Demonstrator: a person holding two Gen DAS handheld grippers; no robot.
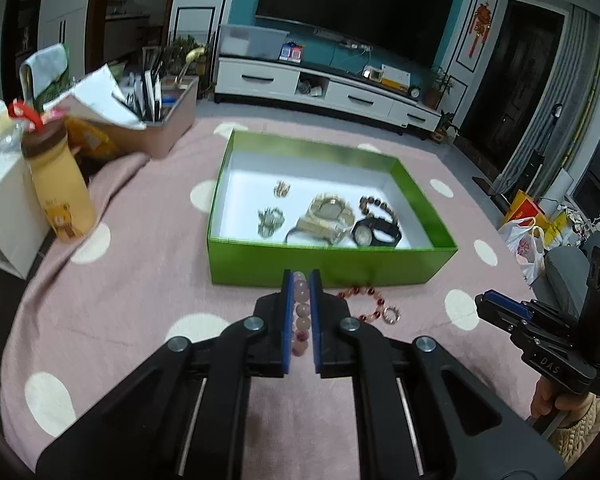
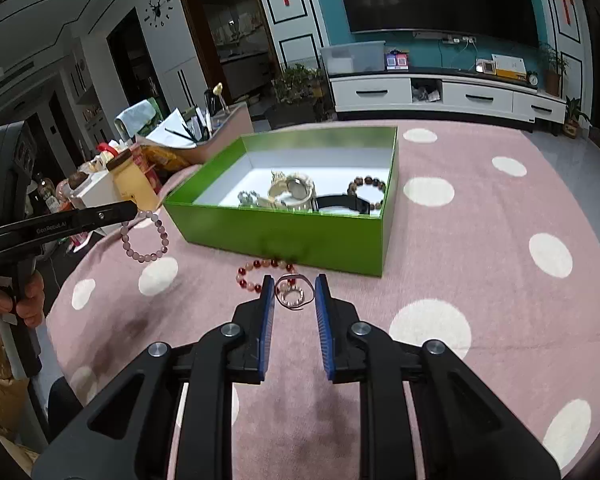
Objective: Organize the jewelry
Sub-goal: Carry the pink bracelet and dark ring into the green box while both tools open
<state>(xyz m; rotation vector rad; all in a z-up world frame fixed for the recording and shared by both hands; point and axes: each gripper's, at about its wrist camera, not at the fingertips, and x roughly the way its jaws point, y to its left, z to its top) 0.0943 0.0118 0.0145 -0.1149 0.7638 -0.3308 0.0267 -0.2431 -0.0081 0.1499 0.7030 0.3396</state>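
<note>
With watches and bracelets already in the green box [image 2: 284, 236], the left tongs [image 1: 301, 276] clamp a pink bead bracelet [image 2: 144, 236] aloft, while the right tongs [image 2: 295, 284] pinch a thin ring [image 2: 295, 292], leaving the red bead bracelet [image 2: 260, 270] on the desk [image 2: 480, 280].

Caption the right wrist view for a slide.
Right gripper holds a thin ring; left gripper dangles a pink bracelet.
</note>
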